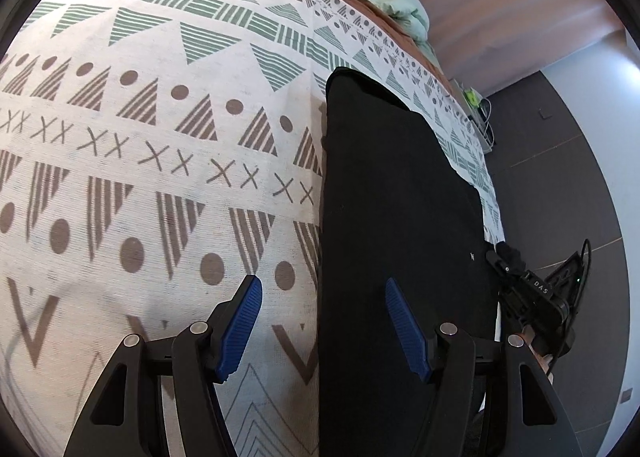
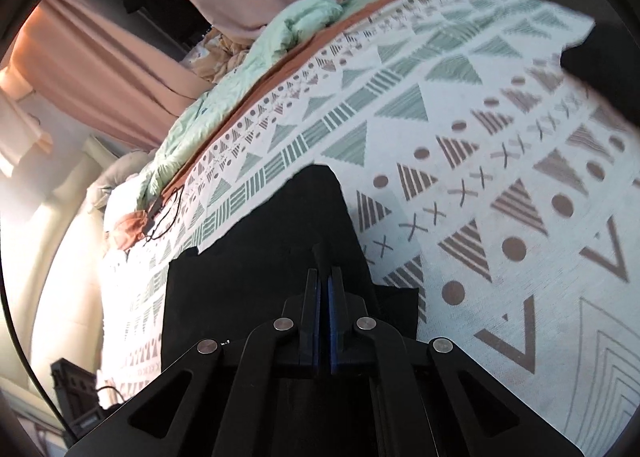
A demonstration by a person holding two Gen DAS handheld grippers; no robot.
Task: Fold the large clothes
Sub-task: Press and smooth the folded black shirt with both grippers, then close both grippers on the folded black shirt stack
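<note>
Right gripper (image 2: 323,289) is clamped fully shut over the black garment (image 2: 280,249), likely pinching a near edge to drag it into a fold; whether cloth is really between the pads can't be made out, black on black. Left gripper (image 1: 322,321) hangs with jaws well apart, nothing between them, straddling the left edge of the same black garment (image 1: 400,197), probably lining up for a second grab. Garment lies as a long dark strip on the patterned bedspread (image 1: 160,137), near the bed's side edge. Garment type unreadable: no sleeves or legs visible, near end cut off below both views. Mint duvet (image 2: 240,69) is bunched at the far side.
</note>
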